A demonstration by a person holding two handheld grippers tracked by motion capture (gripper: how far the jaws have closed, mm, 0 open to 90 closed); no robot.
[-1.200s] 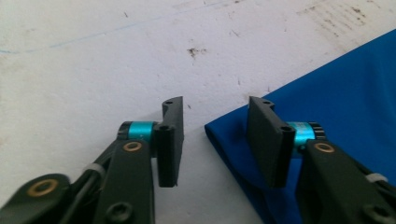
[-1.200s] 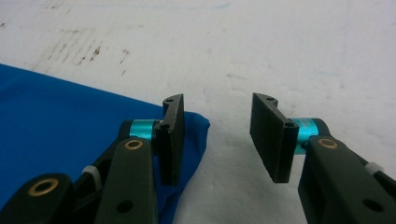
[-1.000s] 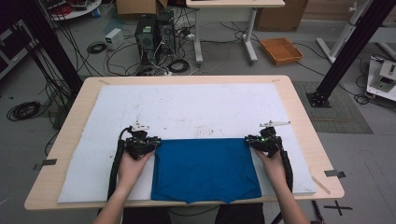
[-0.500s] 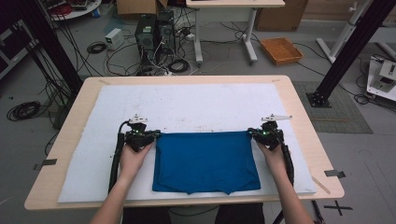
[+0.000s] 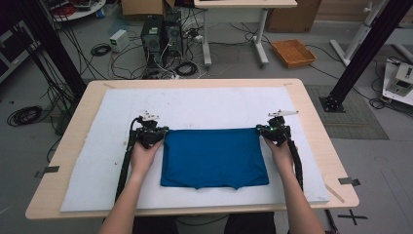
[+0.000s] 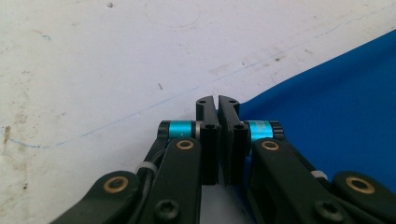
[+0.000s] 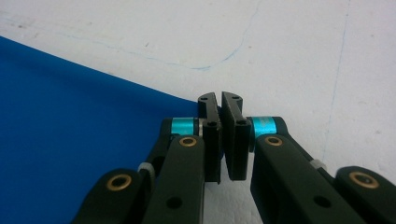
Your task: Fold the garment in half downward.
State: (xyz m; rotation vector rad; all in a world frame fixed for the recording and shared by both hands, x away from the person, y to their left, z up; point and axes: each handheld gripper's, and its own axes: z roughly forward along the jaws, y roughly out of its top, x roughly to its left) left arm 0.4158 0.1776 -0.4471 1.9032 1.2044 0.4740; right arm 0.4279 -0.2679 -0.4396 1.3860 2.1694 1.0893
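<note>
Cloth [image 5: 214, 158] of deep blue lies folded in the middle of the frame in the high view, a flat near-rectangle on the white mat [image 5: 97, 180] that covers the wooden table [image 5: 316, 146]. Its far edge runs straight between the two tools; its near edge shows a small notch at the centre, and the sides taper slightly toward the top.

The left tool [image 5: 155, 134] sits at the upper left corner of the cloth, the right tool [image 5: 273, 131] at the upper right corner. In the left gripper view the jaws stand pressed nearly together, with the blue edge [image 6: 327, 121] meeting them at the right of the frame; in the right gripper view they are likewise drawn close, the cloth [image 7: 70, 140] reaching them from the left. Whether fabric is actually pinched between the jaws I cannot tell, since the corners vanish behind the jaw blocks.

The step in hand looks like spreading or smoothing the far edge by its two corners. To do it well:

- Keep both tools level with each other, so the far edge remains straight.
- Pull outward evenly; one-sided tension would skew the fold.
- Stay low over the mat, since lifting could undo the layers beneath.
- Let go of both corners together, then check the near notch for bunching.
</note>
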